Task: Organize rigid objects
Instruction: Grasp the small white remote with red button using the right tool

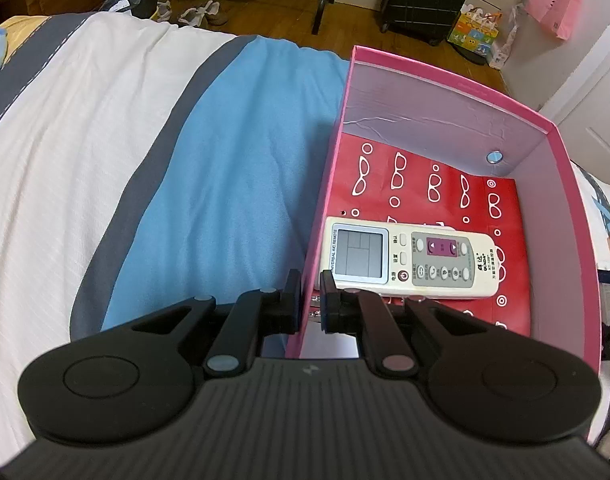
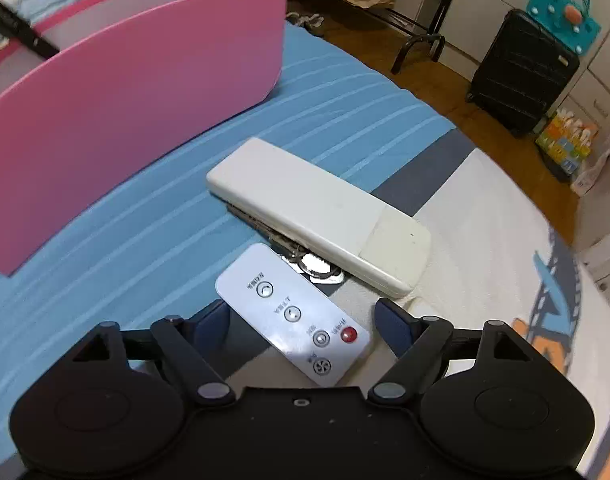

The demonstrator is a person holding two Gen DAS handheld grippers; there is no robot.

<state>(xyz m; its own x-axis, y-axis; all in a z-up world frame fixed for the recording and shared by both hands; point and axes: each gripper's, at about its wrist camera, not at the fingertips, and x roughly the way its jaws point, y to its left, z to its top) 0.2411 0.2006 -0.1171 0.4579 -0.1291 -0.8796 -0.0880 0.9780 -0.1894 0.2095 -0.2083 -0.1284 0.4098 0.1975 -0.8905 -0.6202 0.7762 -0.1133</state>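
- The left gripper (image 1: 309,300) is clamped on the near left wall of the pink box (image 1: 445,80) — one finger outside, one inside, pads pressed on the thin wall.
- The box sits on the striped bedspread (image 1: 105,140); inside it an air-conditioner remote (image 1: 409,260) lies face up on red paper printed with white glasses (image 1: 425,176).
- The right gripper (image 2: 305,326) stands wide open just above the bed, holding nothing.
- A small white remote with a red button (image 2: 293,314) lies between its fingers; neither pad touches it.
- Just beyond, a long cream remote (image 2: 317,212) lies face down, propped on something small and metallic — I cannot tell what.
- The box's pink outer wall (image 2: 125,100) rises to the left of both remotes.
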